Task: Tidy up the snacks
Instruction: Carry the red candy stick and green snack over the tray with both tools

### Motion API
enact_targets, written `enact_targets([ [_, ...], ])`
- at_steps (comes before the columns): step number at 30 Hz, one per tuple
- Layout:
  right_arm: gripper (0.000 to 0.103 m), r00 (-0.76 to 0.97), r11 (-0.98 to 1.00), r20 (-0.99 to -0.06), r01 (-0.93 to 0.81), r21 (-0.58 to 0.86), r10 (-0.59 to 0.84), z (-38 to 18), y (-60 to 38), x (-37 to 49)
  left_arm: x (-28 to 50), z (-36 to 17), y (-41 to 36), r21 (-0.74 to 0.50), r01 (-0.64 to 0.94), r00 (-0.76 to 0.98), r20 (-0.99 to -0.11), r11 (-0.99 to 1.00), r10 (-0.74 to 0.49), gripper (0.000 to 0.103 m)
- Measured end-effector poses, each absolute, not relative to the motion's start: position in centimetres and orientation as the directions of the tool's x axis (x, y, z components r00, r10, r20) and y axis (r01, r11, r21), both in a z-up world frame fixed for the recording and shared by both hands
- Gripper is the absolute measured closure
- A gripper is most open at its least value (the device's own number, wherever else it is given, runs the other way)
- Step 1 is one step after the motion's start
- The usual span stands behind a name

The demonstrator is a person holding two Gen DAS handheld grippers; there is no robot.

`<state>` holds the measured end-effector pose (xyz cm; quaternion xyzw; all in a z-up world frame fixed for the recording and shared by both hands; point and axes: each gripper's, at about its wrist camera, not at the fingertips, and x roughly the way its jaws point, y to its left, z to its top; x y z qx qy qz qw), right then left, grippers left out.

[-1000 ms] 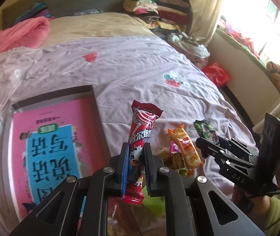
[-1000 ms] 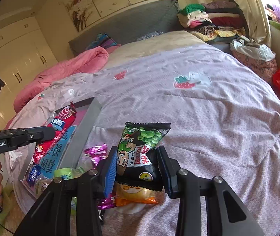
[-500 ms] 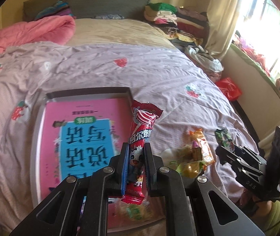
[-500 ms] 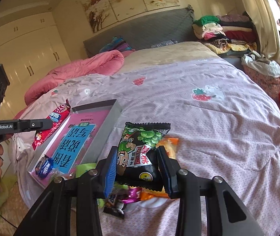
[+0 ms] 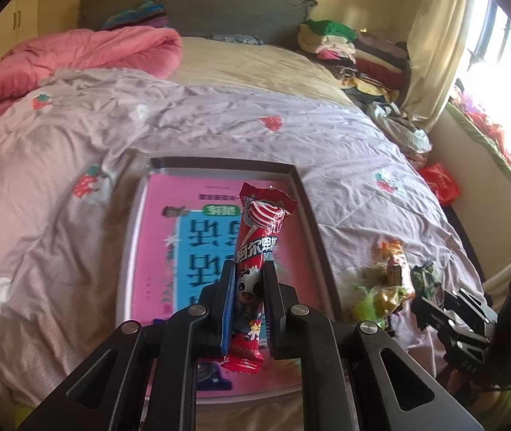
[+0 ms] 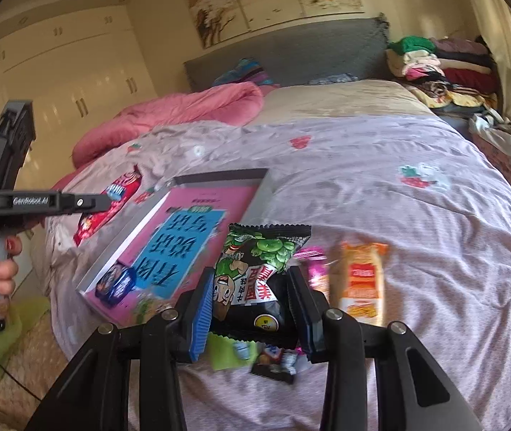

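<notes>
Though crinkly, glossy red tubular wrapper [image 5: 255, 251] between ribbed gripper [image 5: 249, 301] pads.

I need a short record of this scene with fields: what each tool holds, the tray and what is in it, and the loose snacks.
left tool: shut on red snack stick, above the tray
right tool: shut on black-green snack bag
tray: grey, on the bed, lined with pink book
in tray: blue packet at near corner
loose snacks: orange packet, others beside the tray
</notes>
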<state>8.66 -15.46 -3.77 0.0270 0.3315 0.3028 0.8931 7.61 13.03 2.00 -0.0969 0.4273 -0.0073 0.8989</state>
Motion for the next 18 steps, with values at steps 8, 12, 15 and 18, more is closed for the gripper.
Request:
enact_targets([
  [8, 0.063, 0.546, 0.771, -0.589, -0.594, 0.229, 0.596, -3.8, -12.3, 6.6, 5.8, 1.6, 15.4, -0.184, -0.112, 0.630, -0.773, 0.976, -0.073, 0.089],
  [12, 0.063, 0.526, 0.758, -0.595, -0.610, 0.233, 0.607, -3.9, -11.3, 6.2, 5.2, 1.6, 16.2, -0.193, -0.125, 0.635, -0.769, 0.973, -0.071, 0.089],
  [15, 0.063, 0.518, 0.750, -0.598, -0.620, 0.230, 0.612, -3.8, -10.6, 5.9, 5.0, 1.6, 16.3, -0.200, -0.126, 0.638, -0.767, 0.972, -0.075, 0.089],
  [18, 0.063, 0.510, 0.745, -0.602, -0.626, 0.230, 0.615, -3.7, -9.8, 5.7, 4.9, 1.5, 16.1, -0.204, -0.122, 0.637, -0.766, 0.971, -0.081, 0.089],
])
